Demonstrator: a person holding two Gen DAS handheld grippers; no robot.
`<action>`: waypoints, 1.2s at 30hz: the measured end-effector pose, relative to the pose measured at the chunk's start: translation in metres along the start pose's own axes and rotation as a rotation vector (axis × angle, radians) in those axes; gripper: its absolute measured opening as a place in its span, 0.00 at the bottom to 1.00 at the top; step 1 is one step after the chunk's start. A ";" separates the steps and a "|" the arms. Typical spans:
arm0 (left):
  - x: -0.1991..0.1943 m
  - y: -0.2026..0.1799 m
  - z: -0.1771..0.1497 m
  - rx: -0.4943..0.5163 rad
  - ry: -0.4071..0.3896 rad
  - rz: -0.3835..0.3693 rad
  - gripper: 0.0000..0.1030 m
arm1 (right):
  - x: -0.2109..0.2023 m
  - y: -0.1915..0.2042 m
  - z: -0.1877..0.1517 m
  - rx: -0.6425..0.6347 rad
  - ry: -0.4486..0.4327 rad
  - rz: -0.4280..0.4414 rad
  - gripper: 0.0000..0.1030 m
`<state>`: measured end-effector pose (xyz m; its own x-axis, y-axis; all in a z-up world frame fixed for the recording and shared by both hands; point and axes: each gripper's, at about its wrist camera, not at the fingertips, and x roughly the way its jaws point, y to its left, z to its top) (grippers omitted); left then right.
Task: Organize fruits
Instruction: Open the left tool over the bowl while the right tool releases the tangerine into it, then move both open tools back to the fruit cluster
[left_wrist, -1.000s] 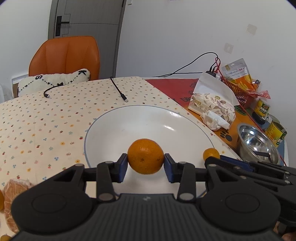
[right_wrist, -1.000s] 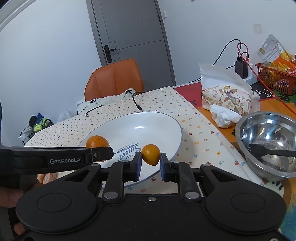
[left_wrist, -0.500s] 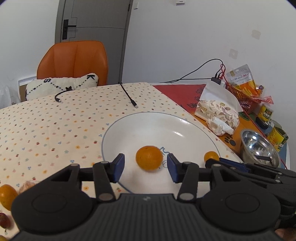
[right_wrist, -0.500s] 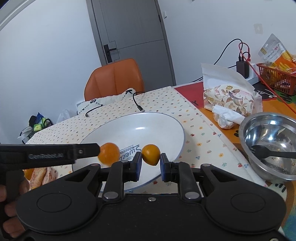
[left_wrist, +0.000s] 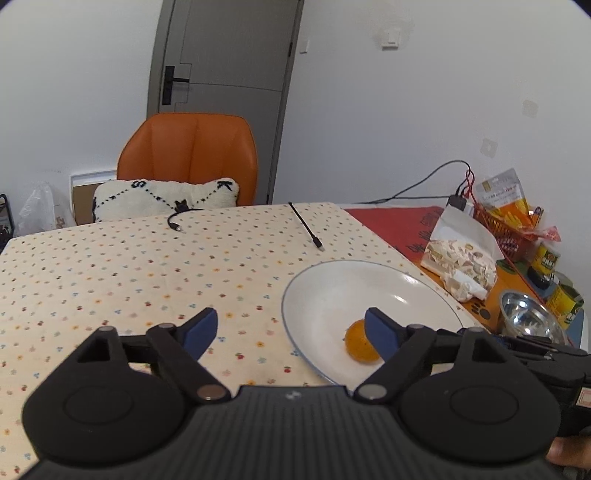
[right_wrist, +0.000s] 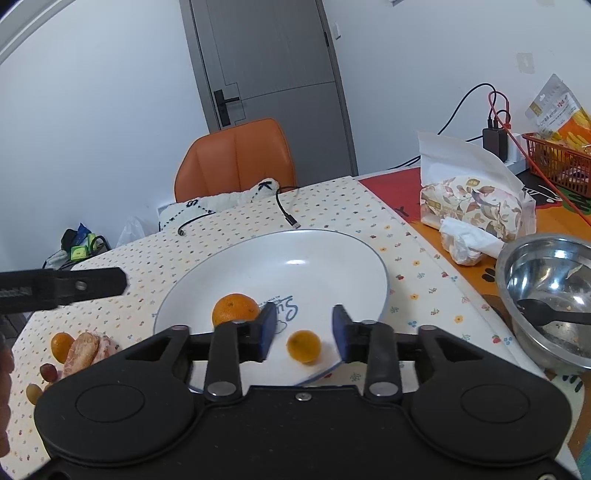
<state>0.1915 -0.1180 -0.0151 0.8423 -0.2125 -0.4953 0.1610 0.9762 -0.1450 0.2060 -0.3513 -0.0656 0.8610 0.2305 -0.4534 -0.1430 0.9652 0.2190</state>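
Observation:
A white plate (right_wrist: 295, 240) sits on the dotted tablecloth with two fruits in it. The big orange (right_wrist: 235, 310) rests left of centre. The small orange (right_wrist: 303, 346) lies near the plate's front rim. My right gripper (right_wrist: 304, 330) hangs just over it, jaws opening, and the small orange lies between the pads, touching neither. My left gripper (left_wrist: 291, 330) is also opening, wide apart and empty, over the cloth at the plate's (left_wrist: 369, 264) left edge. Its right finger partly hides the big orange (left_wrist: 360, 347). One left finger (right_wrist: 74, 286) shows in the right wrist view.
Left of the plate lie a small orange (right_wrist: 61, 345), peeled segments (right_wrist: 85, 352) and grapes (right_wrist: 48, 371). A steel bowl (right_wrist: 546, 295) with a black spoon stands at the right, a tissue pack (right_wrist: 472, 206) behind it. A cable (right_wrist: 288, 214) and an orange chair (right_wrist: 236, 158) are beyond.
My left gripper let the big orange go into the plate, opened wide and drew back to the left and up. My right gripper opened and the small orange dropped onto the plate.

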 end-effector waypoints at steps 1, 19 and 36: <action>-0.004 0.003 0.000 -0.003 -0.006 0.011 0.85 | -0.001 0.001 0.000 0.001 -0.003 0.002 0.43; -0.058 0.039 0.000 -0.040 -0.070 0.116 0.92 | -0.024 0.030 0.005 -0.005 -0.047 0.101 1.00; -0.096 0.068 -0.017 -0.088 -0.065 0.176 0.93 | -0.037 0.070 -0.006 -0.076 -0.031 0.192 1.00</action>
<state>0.1134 -0.0320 0.0080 0.8856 -0.0327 -0.4633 -0.0349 0.9900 -0.1365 0.1614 -0.2909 -0.0389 0.8288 0.4085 -0.3824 -0.3417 0.9107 0.2322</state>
